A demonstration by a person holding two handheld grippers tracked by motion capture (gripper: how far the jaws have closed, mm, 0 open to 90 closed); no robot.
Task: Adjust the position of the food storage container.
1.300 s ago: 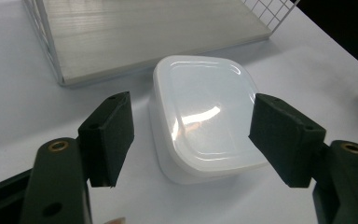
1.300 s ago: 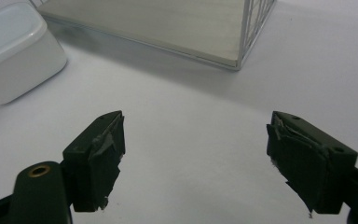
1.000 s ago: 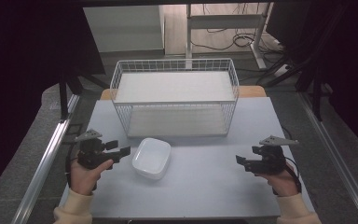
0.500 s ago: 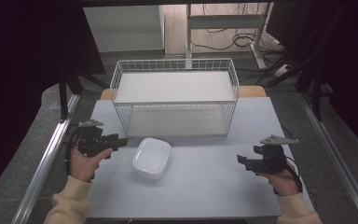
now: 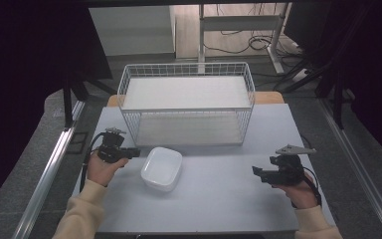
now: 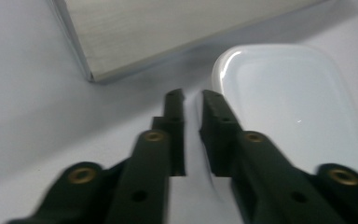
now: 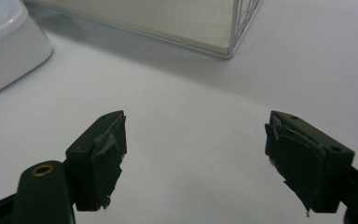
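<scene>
Right gripper (image 5: 264, 172) near the bench's (image 5: 219, 199) front right corner: hovering low, fingers spread wide, nothing between them, bare bench surface showing in the gap in the right gripper view.

Left gripper (image 5: 129, 153) toward the front left, pointing at the white plastic container (image 5: 162, 168). Its fingers have just been closing and are now almost pressed together, only a thin slit left; in the left gripper view nothing is sitting between them, and the container's (image 6: 289, 93) near rim lies just beside the right fingertip, whether touching cannot be told.

Container sitting open side up, left of the bench's middle, just in front of the wire basket (image 5: 186, 107), apart from it.

Basket standing at the back edge, empty.

Judgement: the approach step is in hand, the left gripper lining up on the container's left rim. Next move is likely calling for the fingers to reopen and straddle that rim, or to nudge the container with closed tips toward the basket.
</scene>
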